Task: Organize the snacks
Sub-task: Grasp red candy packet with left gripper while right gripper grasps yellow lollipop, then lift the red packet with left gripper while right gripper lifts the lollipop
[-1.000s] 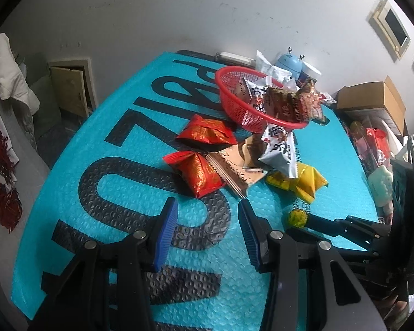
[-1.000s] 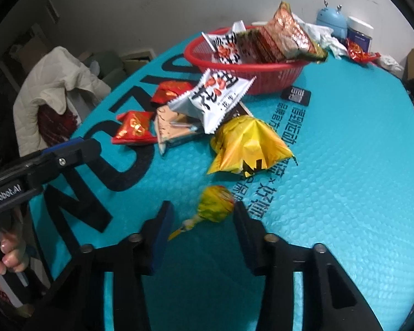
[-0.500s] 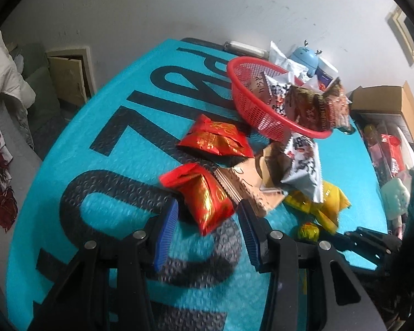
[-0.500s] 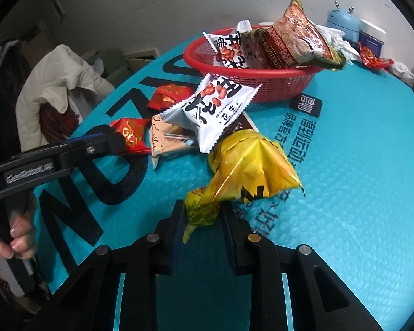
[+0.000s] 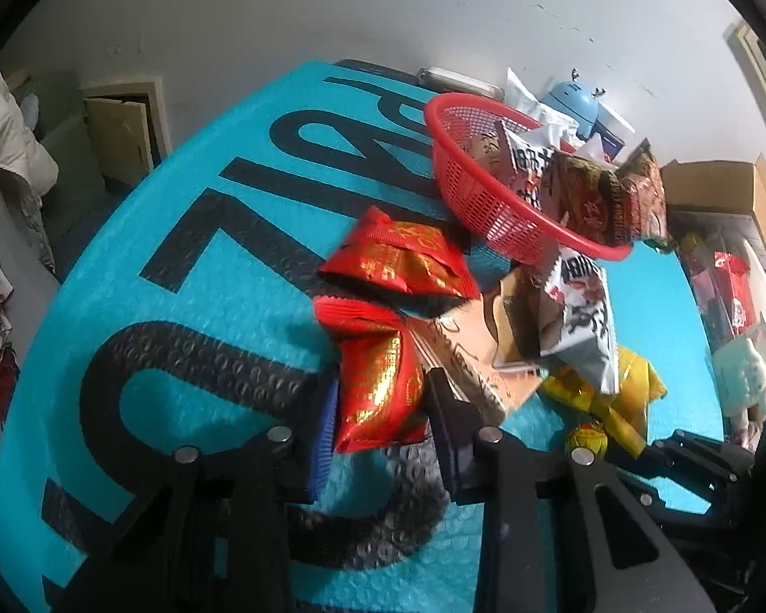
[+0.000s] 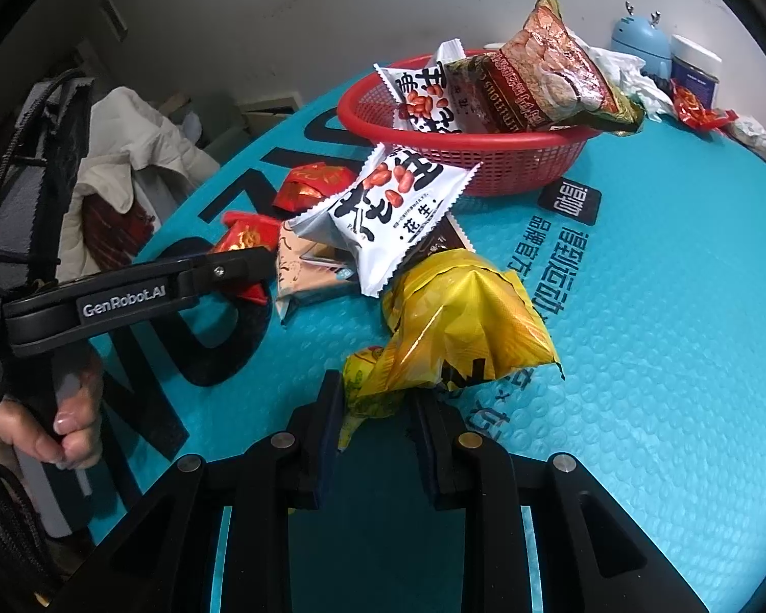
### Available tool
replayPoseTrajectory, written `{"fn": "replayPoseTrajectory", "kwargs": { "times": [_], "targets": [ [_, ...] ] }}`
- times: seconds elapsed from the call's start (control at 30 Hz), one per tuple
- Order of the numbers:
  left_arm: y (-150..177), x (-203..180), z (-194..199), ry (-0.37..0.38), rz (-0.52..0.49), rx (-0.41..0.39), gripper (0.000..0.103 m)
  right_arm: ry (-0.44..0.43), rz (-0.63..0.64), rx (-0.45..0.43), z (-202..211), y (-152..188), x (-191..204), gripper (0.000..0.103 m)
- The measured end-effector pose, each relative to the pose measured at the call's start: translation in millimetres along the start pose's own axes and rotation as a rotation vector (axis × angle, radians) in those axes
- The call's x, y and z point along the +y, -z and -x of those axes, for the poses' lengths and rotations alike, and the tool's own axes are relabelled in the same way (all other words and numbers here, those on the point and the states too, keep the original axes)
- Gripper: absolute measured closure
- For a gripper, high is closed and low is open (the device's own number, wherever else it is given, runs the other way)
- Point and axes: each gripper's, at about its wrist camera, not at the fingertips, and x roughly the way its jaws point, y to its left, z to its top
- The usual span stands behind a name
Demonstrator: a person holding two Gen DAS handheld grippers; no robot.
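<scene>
Two grips: left gripper (image 5: 380,408) closing on red packet (image 5: 378,383), right gripper (image 6: 375,408) clamped on yellow candy (image 6: 365,378) (hand (image 6: 41,429) only in right view).

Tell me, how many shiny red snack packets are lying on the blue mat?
2. One red packet sits between the left gripper's closing jaws. The other red packet lies just beyond it, nearer the red basket. More could be hidden under the pile.
</scene>
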Motion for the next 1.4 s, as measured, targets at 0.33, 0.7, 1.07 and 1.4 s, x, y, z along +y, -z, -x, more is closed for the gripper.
{"fn": "replayPoseTrajectory", "kwargs": {
  "times": [0.33,0.7,1.07,1.4],
  "targets": [
    [32.6,-16.1,28.1,0.046,-0.063,0.029,0.072,0.003,-0.003,-0.012,20.3,21.7,2.0,0.077],
    [79.2,-44.9,45.3,0.13,-0.145,0.118,0.072,0.025,0.015,-0.013,43.2,50.9,0.0,0.077],
    [86.9,-66.9,34.4,0.085,-0.261,0.121,0.069,0.068,0.009,0.007,48.0,66.1,-6.1,0.076],
    [87.3,-80.2,27.6,0.024,-0.337,0.08,0.063,0.097,0.031,-0.005,46.6,67.6,-0.3,0.056]
  ]
}}
